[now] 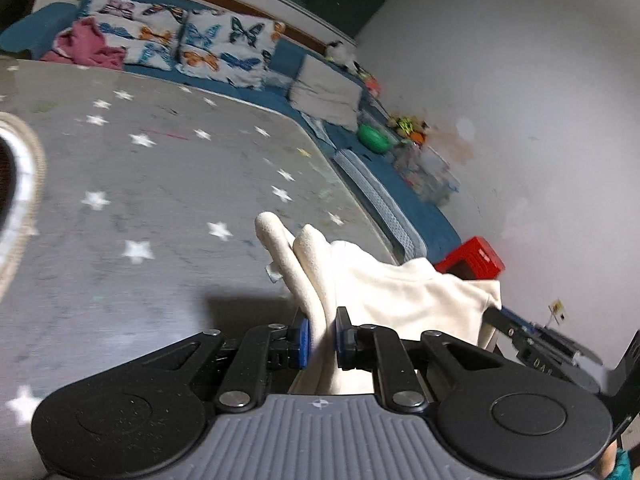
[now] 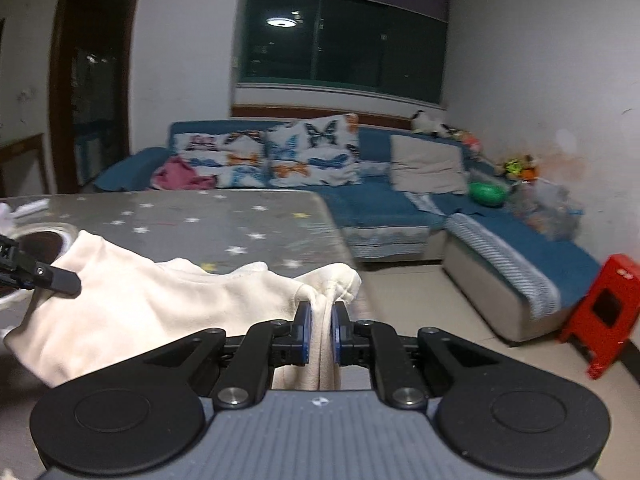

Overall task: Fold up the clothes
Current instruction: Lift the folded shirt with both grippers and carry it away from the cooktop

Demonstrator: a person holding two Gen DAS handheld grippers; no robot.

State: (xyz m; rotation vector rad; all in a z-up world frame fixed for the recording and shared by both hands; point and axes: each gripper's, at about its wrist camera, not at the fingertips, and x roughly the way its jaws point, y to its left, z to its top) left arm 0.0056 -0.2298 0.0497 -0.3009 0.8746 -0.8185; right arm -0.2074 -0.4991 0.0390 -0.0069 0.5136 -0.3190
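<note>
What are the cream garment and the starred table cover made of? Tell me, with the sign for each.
Cream garment: probably fleece or soft knit; matte, fuzzy, thick rounded folds where both tongs pinch it.
Starred table cover: possibly a smooth printed sheet, vinyl or cloth; it lies flat, but blur leaves it open.

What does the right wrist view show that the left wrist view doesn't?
Only the right wrist view: the dark window, the doorway, and the floor by the table's edge. Only the left wrist view: a long stretch of the starred table top seen from above. Both share: the cream garment, pinched by the left gripper and the right gripper, the blue sofa with butterfly cushions, and the red stool.
</note>
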